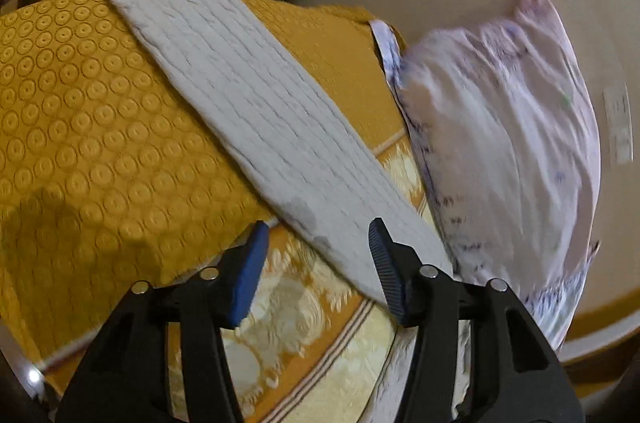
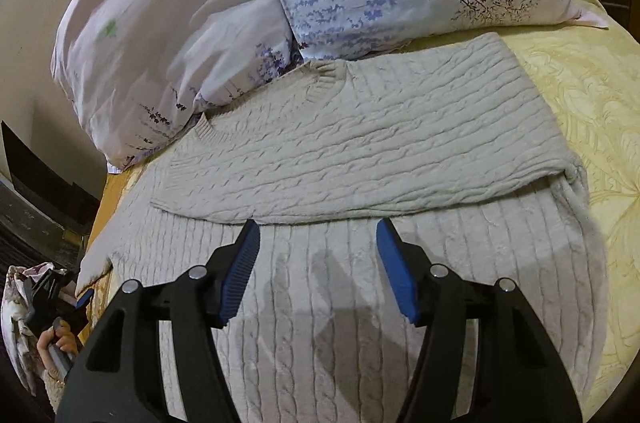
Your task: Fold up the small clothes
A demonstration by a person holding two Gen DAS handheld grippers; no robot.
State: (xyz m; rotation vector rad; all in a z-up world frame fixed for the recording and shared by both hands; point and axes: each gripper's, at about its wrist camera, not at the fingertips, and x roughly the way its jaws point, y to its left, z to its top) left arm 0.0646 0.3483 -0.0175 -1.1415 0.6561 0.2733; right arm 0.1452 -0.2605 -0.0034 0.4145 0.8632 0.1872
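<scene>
Left wrist view is taken first: the left gripper [image 1: 318, 271] is seen with its jaws parted and nothing between them, hung above the near edge of the bed [image 1: 80, 127], where the orange bedspread gives way to a pale patterned border. The knitted sweater [image 1: 256, 127] is laid in a long folded strip running from the far left of the bed toward its near right edge, just beside the pillow [image 1: 500, 127]. Right wrist view is read next: the right gripper [image 2: 318, 267] is likewise held open and empty, poised over the sweater [image 2: 360, 159], whose upper part is already folded down across the body, with the collar lying by the pillows [image 2: 280, 3]. For the next fold, judged as a fold across the length, both layers should be pinched together at matching points on one end, so that the folded flap is not dragged askew. The end should be lifted evenly and laid with edges squared.
</scene>
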